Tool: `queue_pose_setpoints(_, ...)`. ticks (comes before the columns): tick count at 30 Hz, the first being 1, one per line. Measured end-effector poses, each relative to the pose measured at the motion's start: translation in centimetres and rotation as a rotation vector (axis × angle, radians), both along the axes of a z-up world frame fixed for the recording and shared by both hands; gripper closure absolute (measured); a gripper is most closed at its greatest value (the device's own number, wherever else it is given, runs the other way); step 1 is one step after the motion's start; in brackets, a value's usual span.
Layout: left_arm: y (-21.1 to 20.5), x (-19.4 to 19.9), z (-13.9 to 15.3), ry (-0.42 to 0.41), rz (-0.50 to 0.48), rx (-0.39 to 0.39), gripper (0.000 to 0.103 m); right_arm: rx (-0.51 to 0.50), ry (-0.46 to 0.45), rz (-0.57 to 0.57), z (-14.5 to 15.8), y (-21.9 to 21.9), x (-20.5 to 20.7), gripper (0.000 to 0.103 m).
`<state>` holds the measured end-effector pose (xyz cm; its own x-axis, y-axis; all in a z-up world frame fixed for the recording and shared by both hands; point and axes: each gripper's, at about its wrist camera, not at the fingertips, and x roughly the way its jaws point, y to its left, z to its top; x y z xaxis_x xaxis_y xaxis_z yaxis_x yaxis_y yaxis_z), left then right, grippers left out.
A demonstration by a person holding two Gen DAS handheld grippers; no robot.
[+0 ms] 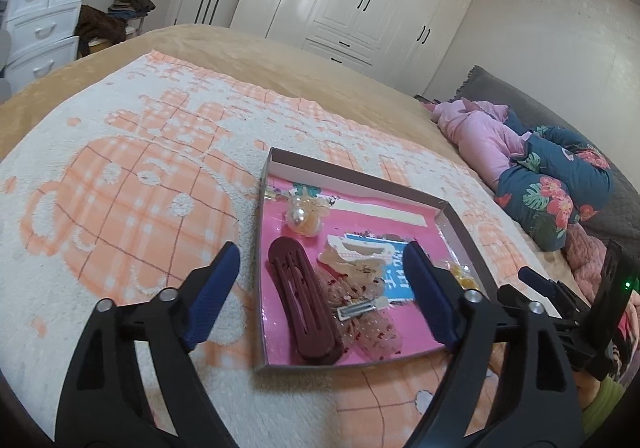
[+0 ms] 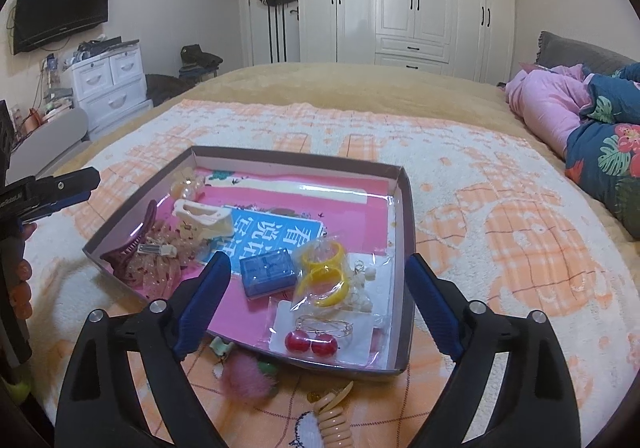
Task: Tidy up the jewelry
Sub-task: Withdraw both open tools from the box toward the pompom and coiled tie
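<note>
Bedroom light falls on a wide bed spread with a cream-and-orange blanket (image 2: 480, 184), white wardrobes behind and a bundle of pink and floral bedding pushed off to the right, so the middle is free as a working surface. On that blanket sits a shallow cardboard tray (image 2: 406, 208) lined in pink, evidently the collecting place: most pieces already lie inside it. At its left end are a dark red hair clip (image 1: 306, 312), a cream claw clip (image 1: 354, 254) and a pearl-and-flower piece (image 1: 304, 214); at its right end, nearest the right gripper (image 2: 318, 304), are a small blue box (image 2: 267, 272), yellow hoops in a clear bag (image 2: 324, 272) and cherry-red earrings on a white card (image 2: 310, 342). A few things lie outside, just beside the tray's near wall on the blanket: a pink pompom (image 2: 246, 378), a small mint-green clip (image 2: 222, 348) and a peach coil hair tie (image 2: 334, 422); I'd judge these are what remains to be gathered. Both tools hang over the tray with their blue fingers spread wide and nothing between them, the left gripper (image 1: 324, 296) above the hair clips. A blue card (image 2: 276, 236) under the pieces bears large white Chinese characters, seen upside down and partly covered, so I cannot read them for certain. I can see no brand name anywhere.
</note>
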<state>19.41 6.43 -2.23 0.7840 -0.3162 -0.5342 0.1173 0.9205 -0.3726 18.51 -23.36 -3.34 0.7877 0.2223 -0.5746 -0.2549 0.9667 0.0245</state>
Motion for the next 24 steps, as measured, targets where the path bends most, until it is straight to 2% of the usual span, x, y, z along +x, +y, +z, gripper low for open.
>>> queue_pose_setpoints(4, -0.4, -1.0, 0.6, -0.004, -0.006, 0.009, 0.012, 0.012, -0.022, 0.005, 0.6, -0.2, -0.8, 0.012)
queue_pose_setpoints(24, -1.8, -5.7, 2.6, -0.058, -0.014, 0.051, 0.011, 0.04, -0.097, 0.031, 3.3, -1.4, -5.6, 0.009)
